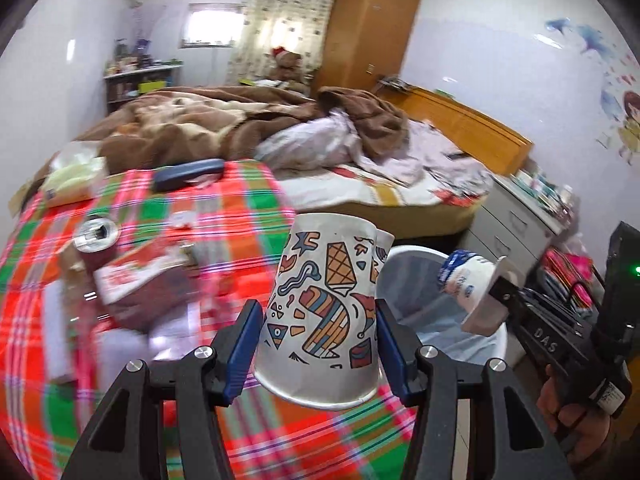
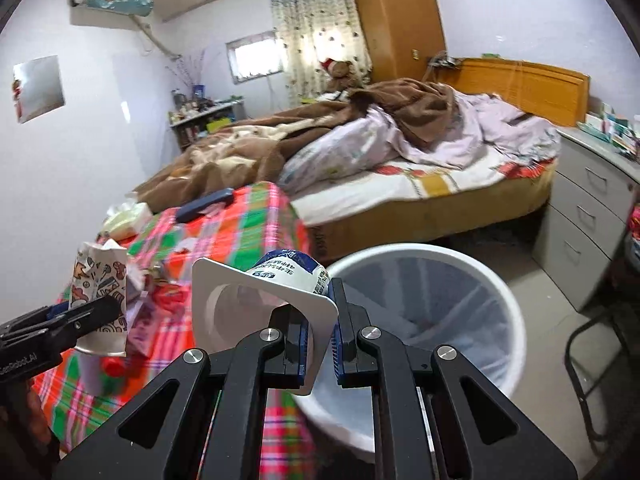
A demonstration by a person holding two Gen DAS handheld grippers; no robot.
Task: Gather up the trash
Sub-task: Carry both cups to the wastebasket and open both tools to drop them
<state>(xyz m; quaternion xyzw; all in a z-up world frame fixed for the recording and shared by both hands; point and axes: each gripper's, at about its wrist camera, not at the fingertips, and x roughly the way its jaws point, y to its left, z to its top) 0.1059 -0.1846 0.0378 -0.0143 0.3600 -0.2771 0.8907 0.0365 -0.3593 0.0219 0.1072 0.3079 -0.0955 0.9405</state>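
You were carrying: left gripper (image 1: 316, 344) pinched the paper cup (image 1: 324, 312), right gripper (image 2: 320, 344) the yogurt cup (image 2: 264, 304); next, release both over the bin (image 2: 472, 280).

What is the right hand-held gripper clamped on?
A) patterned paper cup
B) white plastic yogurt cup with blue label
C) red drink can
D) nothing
B: the right hand-held gripper pinches the square rim of the white plastic yogurt cup with blue label; the left hand-held gripper holds the patterned paper cup.
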